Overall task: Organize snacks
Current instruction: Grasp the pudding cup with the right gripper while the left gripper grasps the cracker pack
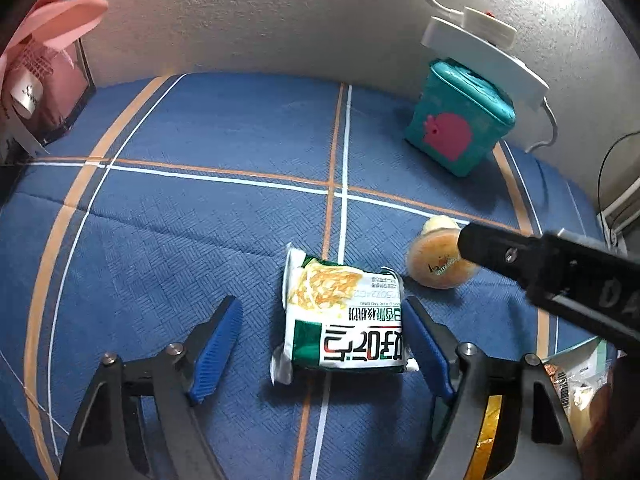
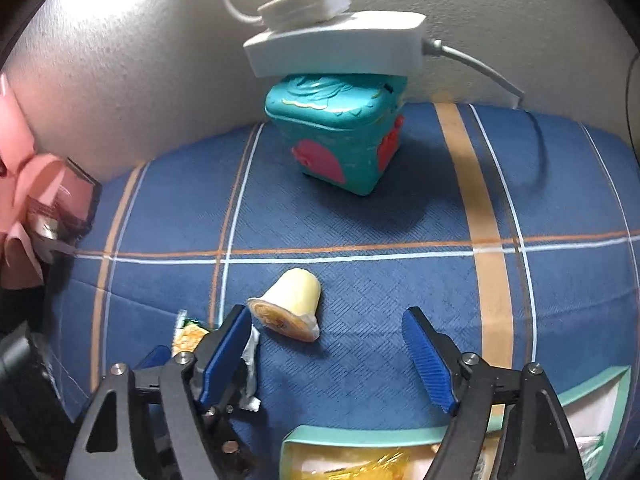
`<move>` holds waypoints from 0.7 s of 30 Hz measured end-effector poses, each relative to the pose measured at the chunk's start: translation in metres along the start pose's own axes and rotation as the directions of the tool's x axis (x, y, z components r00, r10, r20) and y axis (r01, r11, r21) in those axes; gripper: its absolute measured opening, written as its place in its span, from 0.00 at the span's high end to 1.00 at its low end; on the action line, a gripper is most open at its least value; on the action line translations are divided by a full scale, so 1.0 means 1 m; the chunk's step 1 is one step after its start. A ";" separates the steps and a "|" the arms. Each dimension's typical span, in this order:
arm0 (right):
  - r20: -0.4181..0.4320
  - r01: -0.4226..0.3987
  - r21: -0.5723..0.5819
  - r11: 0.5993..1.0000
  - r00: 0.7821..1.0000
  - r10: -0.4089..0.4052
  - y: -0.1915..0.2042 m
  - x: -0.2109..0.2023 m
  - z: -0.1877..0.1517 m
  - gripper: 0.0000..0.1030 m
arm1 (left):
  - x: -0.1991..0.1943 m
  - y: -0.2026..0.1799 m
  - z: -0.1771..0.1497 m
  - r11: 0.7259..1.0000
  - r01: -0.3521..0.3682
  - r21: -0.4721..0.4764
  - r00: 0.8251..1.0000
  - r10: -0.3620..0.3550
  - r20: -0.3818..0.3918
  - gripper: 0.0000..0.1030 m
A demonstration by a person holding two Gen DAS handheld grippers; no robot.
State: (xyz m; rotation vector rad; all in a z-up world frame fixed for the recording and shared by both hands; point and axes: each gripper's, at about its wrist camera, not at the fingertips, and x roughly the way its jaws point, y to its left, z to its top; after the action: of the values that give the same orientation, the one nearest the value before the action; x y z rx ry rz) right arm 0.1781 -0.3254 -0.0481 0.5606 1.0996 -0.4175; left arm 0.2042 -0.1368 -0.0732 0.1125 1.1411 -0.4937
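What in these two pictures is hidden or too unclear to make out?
- Snack packet: right wrist view, mostly hidden behind the right gripper finger.
- Jelly cup: left wrist view, label partly covered by the right gripper's arm; print too small.
- Tray: right wrist view, cut off by the bottom edge; contents unclear.
- Pink gift box: left wrist view, cut off at the left edge.

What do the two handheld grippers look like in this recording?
Both match. The left gripper and right gripper each have black angular linkage arms joined by silver pivot screws, ending in two fingers faced with blue ribbed pads. Seen from the left wrist, the right gripper's black body carries faint lettering. No cables or sleeves show.
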 end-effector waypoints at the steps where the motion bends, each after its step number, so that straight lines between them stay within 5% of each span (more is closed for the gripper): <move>1: -0.005 0.005 -0.010 1.000 1.000 -0.005 0.001 0.002 0.001 0.27 | -0.001 0.002 0.001 1.000 -0.002 -0.005 1.000 0.002 0.005 0.27; 6: -0.034 -0.003 -0.037 0.999 0.999 0.002 0.007 0.017 0.005 0.36 | -0.003 0.016 0.007 0.999 -0.043 -0.031 0.998 0.045 0.034 0.31; 14: -0.047 -0.014 -0.111 0.994 0.999 0.009 0.025 0.035 0.016 0.39 | -0.003 0.037 0.009 0.996 -0.027 -0.091 0.999 0.031 0.041 0.31; 21: -0.060 -0.033 -0.117 0.993 0.998 0.026 0.033 0.046 0.021 0.51 | 0.001 0.046 0.011 0.993 -0.008 -0.114 0.999 0.012 0.042 0.31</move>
State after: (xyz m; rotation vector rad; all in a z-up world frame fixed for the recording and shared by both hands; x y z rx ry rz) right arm 0.2306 -0.3146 -0.0759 0.4863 1.1623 -0.3099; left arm 0.2333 -0.1002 -0.0769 0.0089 1.1234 -0.4195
